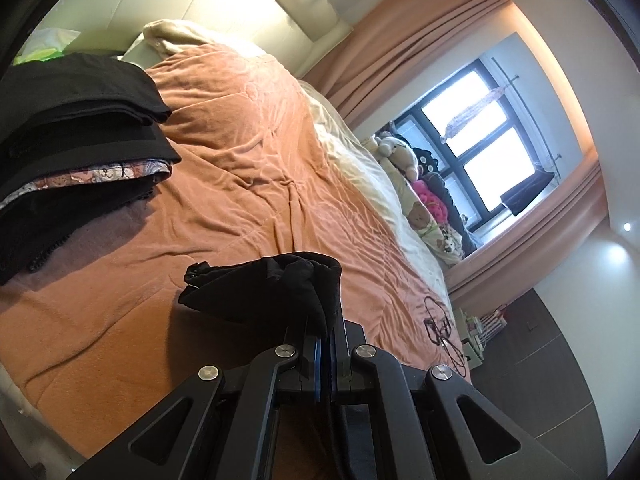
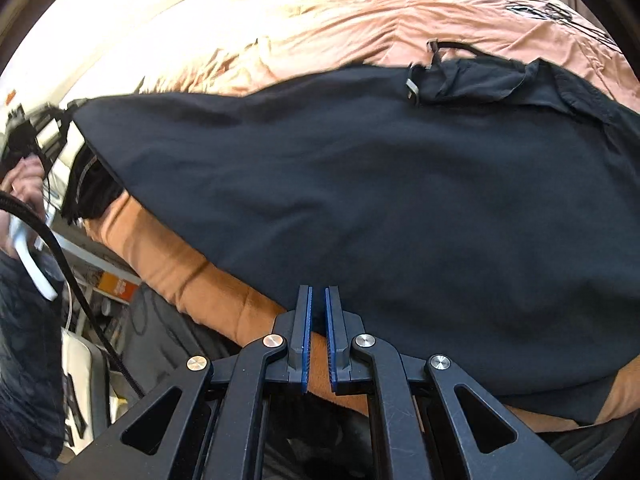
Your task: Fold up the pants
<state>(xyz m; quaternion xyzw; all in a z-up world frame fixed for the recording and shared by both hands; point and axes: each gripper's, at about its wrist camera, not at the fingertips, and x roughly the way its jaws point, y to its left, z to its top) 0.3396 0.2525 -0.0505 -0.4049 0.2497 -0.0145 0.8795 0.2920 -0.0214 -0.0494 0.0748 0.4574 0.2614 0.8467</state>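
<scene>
Black fabric pants, one pair, spread wide over the rumpled orange bedspread, filling most of the right wrist view from about 9 o'clock round to 3. There's a little metal buckle on a black strap up near 1 o'clock on the cloth.

Left gripper has its two blue-padded fingers pressed tight together on a bunched corner of the pants, and that wad of black cloth flops over the tips toward 11 o'clock. From the right wrist camera you can see the same gripper way out at 9 o'clock, blurry, with the person's hand on it and the fabric pulled taut to it.

Right gripper: two fingers with only a narrow gap between them, tips right at the near hem of the pants. Can't tell if any cloth is actually pinched, orange blanket shows through the gap lower down.

Other stuff: one stack of folded dark clothes at 9 to 10 o'clock in the left view, with a paisley patterned layer sandwiched in. One tangled black cable on the bed at 4 o'clock. A row of stuffed toys by the window, too jumbled to count.
</scene>
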